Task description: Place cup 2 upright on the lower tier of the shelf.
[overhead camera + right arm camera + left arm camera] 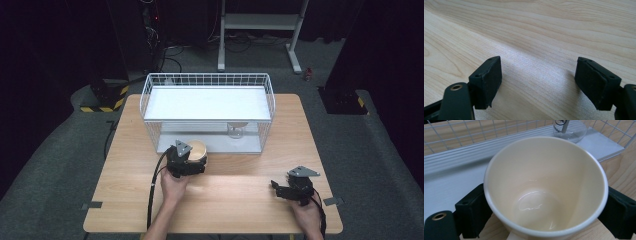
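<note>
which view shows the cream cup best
The left gripper view: the cream cup is seen close up, its empty inside visible, with the left gripper fingers against its two sides. In the high view the cup is small and half hidden behind that gripper.

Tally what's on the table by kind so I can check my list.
Cream cup, in the left claw: 1
Clear glass, in the rack's lower level: 1
White wire rack: 1
Total: 3
</note>
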The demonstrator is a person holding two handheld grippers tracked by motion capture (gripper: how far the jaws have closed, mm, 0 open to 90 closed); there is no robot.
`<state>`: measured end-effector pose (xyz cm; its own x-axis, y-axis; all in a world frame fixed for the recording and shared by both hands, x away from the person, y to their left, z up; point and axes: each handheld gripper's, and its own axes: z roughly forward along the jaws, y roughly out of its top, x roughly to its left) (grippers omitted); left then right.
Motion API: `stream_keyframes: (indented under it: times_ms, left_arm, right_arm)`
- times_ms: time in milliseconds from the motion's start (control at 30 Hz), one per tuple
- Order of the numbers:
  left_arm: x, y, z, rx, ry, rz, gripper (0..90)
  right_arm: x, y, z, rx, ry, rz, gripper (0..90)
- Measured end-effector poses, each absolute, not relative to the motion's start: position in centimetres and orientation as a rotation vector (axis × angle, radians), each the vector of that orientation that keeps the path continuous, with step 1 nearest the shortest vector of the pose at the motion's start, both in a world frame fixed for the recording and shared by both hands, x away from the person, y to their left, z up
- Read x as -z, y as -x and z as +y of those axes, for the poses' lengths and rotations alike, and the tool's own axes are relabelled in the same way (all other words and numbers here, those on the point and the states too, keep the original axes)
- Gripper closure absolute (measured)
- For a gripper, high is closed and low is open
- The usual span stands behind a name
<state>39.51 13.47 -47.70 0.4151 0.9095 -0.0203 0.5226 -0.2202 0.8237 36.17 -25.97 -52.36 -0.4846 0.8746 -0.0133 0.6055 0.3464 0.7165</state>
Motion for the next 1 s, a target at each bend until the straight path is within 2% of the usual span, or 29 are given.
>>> stream_keyframes:
  times_ms: [600,1000]
  left_arm:
    - [46.2,-41.1,14.1,-0.662,-1.865,1.255,10.0]
    - [47.0,-42.6,14.6,-0.689,-1.83,1.328,10.1]
  right_arm:
    - [52.4,-36.2,-26.0,-0.926,-1.299,2.219,21.9]
    - [52.4,-36.2,-26.0,-0.925,-1.298,2.218,21.9]
